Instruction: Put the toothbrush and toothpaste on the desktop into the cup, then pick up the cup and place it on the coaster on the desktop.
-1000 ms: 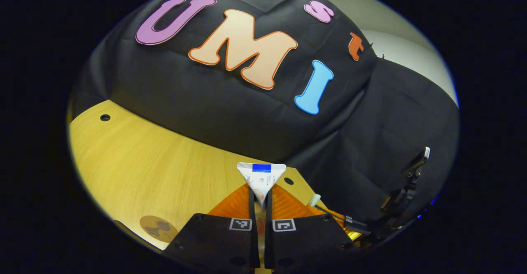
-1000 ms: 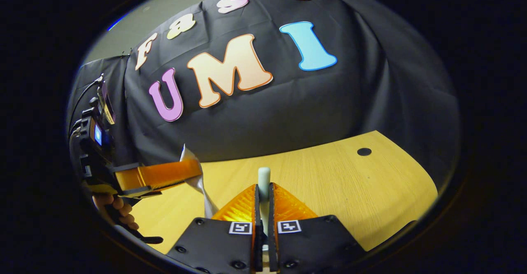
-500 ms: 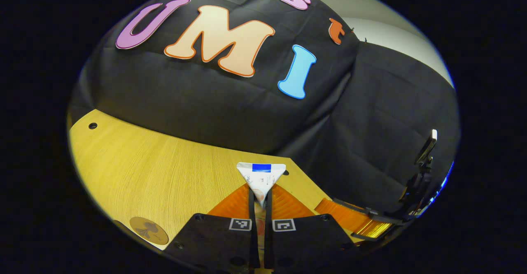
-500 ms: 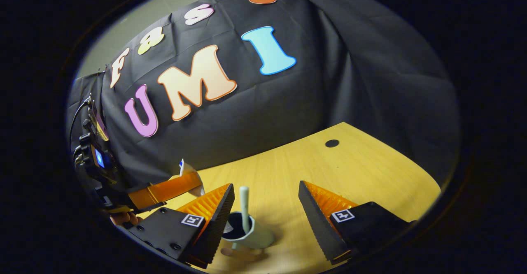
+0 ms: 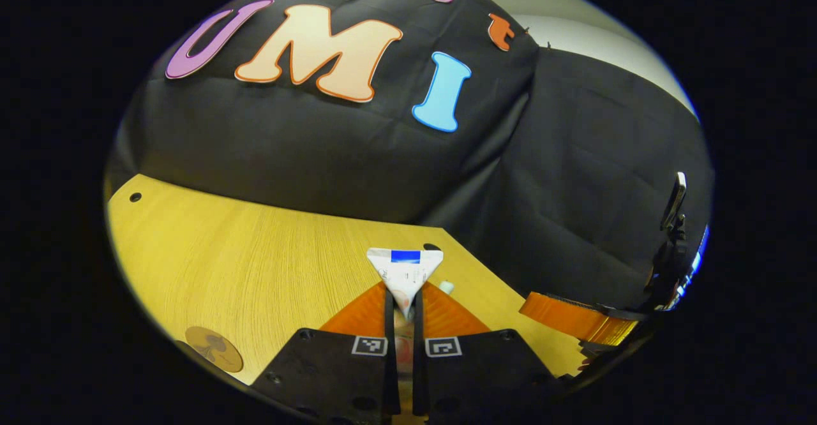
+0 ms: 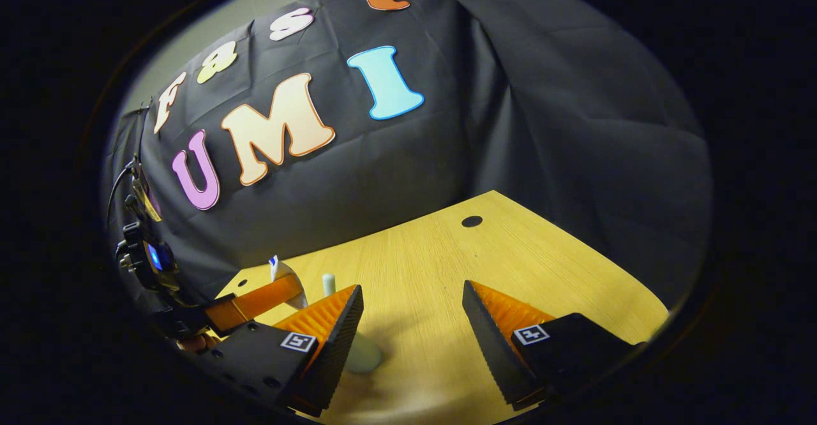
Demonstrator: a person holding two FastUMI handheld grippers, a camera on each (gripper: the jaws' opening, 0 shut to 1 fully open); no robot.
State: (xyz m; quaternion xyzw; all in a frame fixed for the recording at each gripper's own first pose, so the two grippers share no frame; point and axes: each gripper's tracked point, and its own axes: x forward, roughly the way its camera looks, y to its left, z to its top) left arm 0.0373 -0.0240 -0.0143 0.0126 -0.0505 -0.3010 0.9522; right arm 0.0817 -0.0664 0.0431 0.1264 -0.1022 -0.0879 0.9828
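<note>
Now toothpaste goes next.
I keep my left gripper pinched on the toothpaste, bottom middle; my right gripper is wide open beside the cup with the toothbrush, lower left.

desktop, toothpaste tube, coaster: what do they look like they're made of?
Desktop: wood or wood-look laminate, going by the fine straight grain and matte yellow surface; which one is unclear.
Toothpaste tube: likely soft plastic or laminate foil; it has a flat crimped end and printed white skin.
Coaster: a thin brown disc with a dark motif, perhaps cork or wood; too small to settle.
</note>
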